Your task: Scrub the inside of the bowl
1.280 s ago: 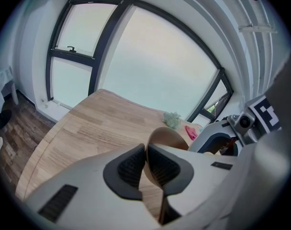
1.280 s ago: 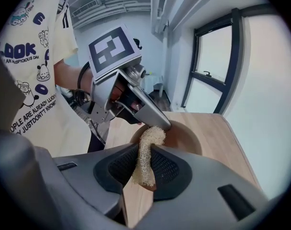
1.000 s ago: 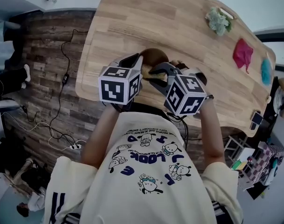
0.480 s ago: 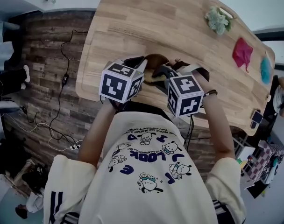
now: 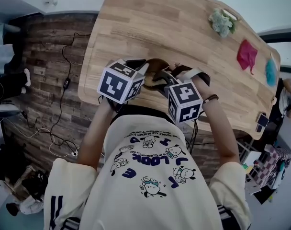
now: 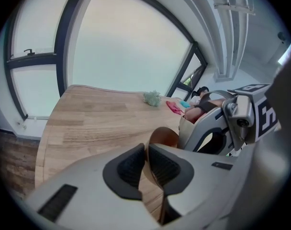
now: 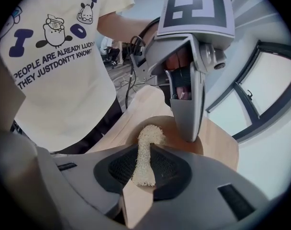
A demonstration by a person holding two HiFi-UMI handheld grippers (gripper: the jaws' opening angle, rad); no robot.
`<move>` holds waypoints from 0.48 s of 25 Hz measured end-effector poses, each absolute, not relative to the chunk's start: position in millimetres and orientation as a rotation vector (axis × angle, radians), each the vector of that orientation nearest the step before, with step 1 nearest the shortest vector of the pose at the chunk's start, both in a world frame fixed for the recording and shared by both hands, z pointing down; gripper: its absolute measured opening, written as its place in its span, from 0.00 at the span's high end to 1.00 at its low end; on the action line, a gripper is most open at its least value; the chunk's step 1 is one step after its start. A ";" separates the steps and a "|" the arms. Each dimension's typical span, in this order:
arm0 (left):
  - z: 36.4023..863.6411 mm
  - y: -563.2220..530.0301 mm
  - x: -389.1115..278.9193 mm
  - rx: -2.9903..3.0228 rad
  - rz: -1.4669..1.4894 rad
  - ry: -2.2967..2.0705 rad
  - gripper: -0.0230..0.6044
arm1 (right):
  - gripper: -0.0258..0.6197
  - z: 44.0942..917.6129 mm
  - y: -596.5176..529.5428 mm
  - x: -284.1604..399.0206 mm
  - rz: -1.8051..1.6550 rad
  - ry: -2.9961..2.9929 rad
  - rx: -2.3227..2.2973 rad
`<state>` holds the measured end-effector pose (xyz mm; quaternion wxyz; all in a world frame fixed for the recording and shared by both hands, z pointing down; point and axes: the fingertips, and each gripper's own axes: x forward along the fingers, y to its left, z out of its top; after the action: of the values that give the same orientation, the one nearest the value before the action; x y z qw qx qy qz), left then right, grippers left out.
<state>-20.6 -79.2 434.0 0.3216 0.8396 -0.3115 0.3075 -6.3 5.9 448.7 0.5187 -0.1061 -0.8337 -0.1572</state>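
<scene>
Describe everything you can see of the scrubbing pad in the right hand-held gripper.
The scrubbing pad is a pale cream strip of coarse, loopy mesh, rather like loofah. It stands roughly upright, and its lower half is pinched flat between the dark pads of the right hand-held gripper. Its free upper end widens and curls forward over the brown wooden bowl, seemingly resting against the inside near the rim. Nothing else touches it.

**Inspector:** What is on the surface?

**Assistant:** It is a light wooden table (image 5: pixel 150 23). At the far end lie a pale green clump (image 5: pixel 222 22), a magenta cloth (image 5: pixel 246 55) and a teal item (image 5: pixel 271 72), each apart from the others.

**Inspector:** And the right corner?

**Assistant:** A small dark object (image 5: pixel 263 122) sits at the edge. I cannot tell what it is.

**Inspector:** The floor?

**Assistant:** Dark planks (image 5: pixel 45 47), with black cables (image 5: pixel 64 75) trailing left of the table.
</scene>
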 end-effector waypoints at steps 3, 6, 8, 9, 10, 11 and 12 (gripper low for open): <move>433.7 -81.1 -24.2 2.181 0.765 -0.839 0.88 | 0.84 446.8 -1.1 -7.1 -0.364 -2.019 -0.195; 436.3 -77.8 -22.4 2.182 0.778 -0.826 0.88 | 0.84 446.6 -7.3 -7.6 -0.449 -2.008 -0.157; 439.6 -72.8 -16.8 2.202 0.824 -0.788 0.88 | 0.84 446.6 -12.2 -8.9 -0.543 -1.980 -0.142; 441.4 -70.2 -13.7 2.211 0.847 -0.770 0.88 | 0.84 446.7 -14.2 -9.4 -0.588 -1.963 -0.141; 443.2 -68.4 -11.3 2.216 0.864 -0.758 0.88 | 0.84 446.8 -15.7 -9.7 -0.632 -1.944 -0.144; 444.5 -67.3 -9.8 2.217 0.873 -0.752 0.88 | 0.84 446.9 -16.5 -9.8 -0.677 -1.925 -0.150; 445.3 -67.0 -9.1 2.216 0.876 -0.749 0.88 | 0.84 446.9 -16.8 -9.7 -0.721 -1.909 -0.156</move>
<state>-9.1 -67.0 445.3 0.3163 0.8416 -0.2845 0.3327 -9.7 -16.8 446.9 0.5207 -0.0653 -0.7963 -0.3008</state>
